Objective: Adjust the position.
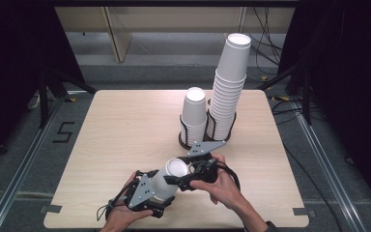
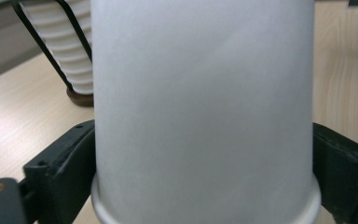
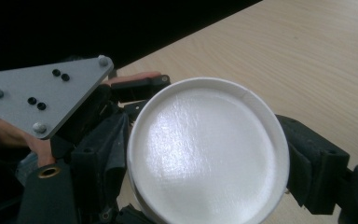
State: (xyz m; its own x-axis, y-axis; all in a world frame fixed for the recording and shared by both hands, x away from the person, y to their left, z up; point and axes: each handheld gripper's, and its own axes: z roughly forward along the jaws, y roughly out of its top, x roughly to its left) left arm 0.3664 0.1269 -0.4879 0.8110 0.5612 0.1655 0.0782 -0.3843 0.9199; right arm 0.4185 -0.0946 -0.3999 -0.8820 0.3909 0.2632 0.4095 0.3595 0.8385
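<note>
Lying tilted just above the near part of the tabletop (image 1: 121,125), a white paper cup (image 1: 166,180) is held between both grippers. On the left, the left gripper (image 1: 147,193) is seen with its fingers (image 2: 60,168) clamped on the cup's wall near the rim, the cup's side crowding the left gripper view. To the right, the right gripper (image 1: 186,179) is placed at the cup's closed base, its fingers (image 3: 314,168) pressed against either side of it. Farther right and back, a short stack of cups (image 1: 193,116) and a tall stack of cups (image 1: 228,87) are stood in black wire holders, touching each other. No writing can be read on the cups.
</note>
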